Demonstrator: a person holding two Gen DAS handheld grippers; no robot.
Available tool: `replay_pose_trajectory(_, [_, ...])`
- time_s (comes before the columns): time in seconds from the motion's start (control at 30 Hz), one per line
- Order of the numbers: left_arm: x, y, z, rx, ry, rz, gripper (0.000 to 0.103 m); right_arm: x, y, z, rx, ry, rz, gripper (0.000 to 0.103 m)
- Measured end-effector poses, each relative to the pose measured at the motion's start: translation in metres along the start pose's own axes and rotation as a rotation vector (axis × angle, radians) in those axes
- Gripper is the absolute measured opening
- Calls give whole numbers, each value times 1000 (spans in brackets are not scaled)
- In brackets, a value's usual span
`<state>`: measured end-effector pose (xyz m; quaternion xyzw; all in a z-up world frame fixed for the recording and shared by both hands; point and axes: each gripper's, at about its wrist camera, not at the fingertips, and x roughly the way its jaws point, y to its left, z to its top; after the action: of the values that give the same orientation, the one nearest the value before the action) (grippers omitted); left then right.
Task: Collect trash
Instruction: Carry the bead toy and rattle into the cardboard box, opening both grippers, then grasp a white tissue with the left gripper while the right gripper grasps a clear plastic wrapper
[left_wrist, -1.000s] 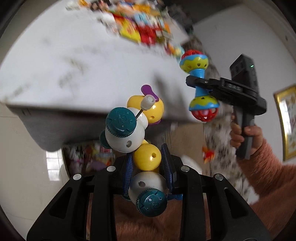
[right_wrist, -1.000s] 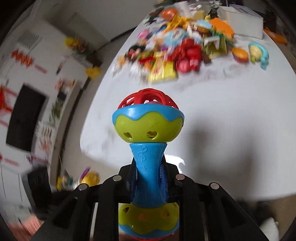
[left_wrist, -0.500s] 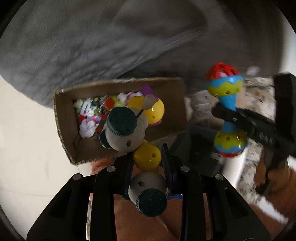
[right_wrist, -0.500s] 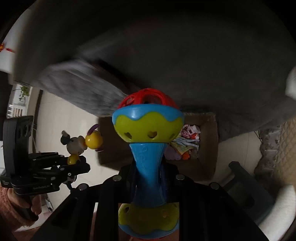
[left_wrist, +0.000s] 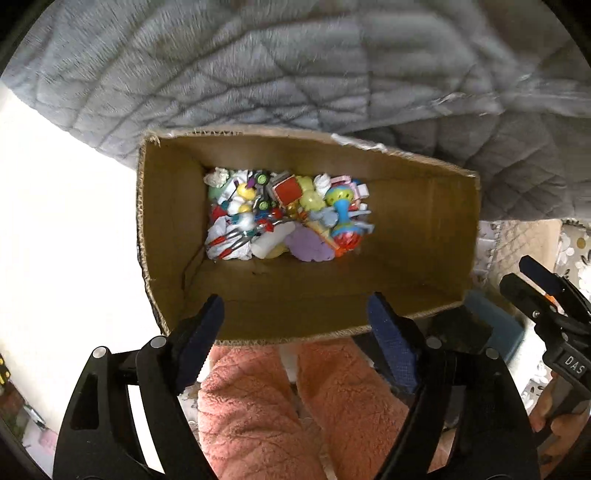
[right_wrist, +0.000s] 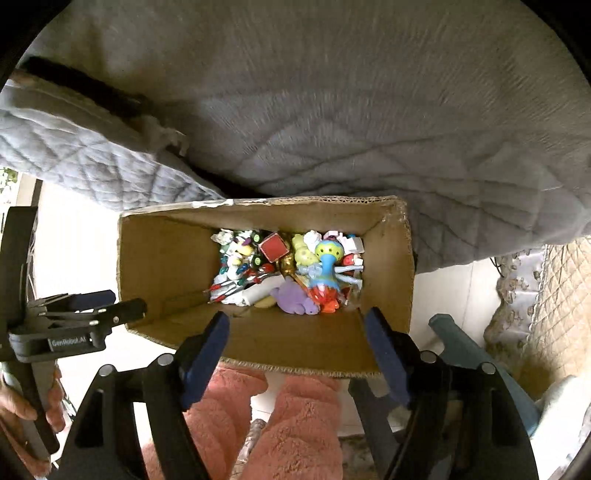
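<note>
Both grippers were pointed down over an open brown cardboard box (left_wrist: 424, 229) set on the pale floor, with a grey quilted cover (left_wrist: 295, 66) draped right behind it. On the left, the left gripper (left_wrist: 295, 314) was seen with its blue-padded jaws just sprung wide apart, nothing left between them. A pile of small colourful toys and crumpled scraps (left_wrist: 258, 225) was heaped at the bottom of the box, towards its far side, and the blue-handled rattle with yellow-green and red ends (right_wrist: 325, 273) was lying on the right of that heap. Further right, the right gripper (right_wrist: 295, 325) was likewise freshly spread open and empty. Fluffy pink trouser legs (right_wrist: 295, 424) were visible just below the box's near edge.
</note>
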<state>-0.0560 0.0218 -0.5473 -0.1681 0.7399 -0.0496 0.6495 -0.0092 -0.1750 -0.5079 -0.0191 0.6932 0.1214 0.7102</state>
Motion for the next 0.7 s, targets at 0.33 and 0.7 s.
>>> replay_pose_trajectory(0.33, [-171,-29,-41,104,-201,80,78,-169,23,0,-79,-171,101,81])
replay_pose_trajectory(0.7, [-350,-75,49,130,-597,141,90,-313,27,25,14,-500,178,89])
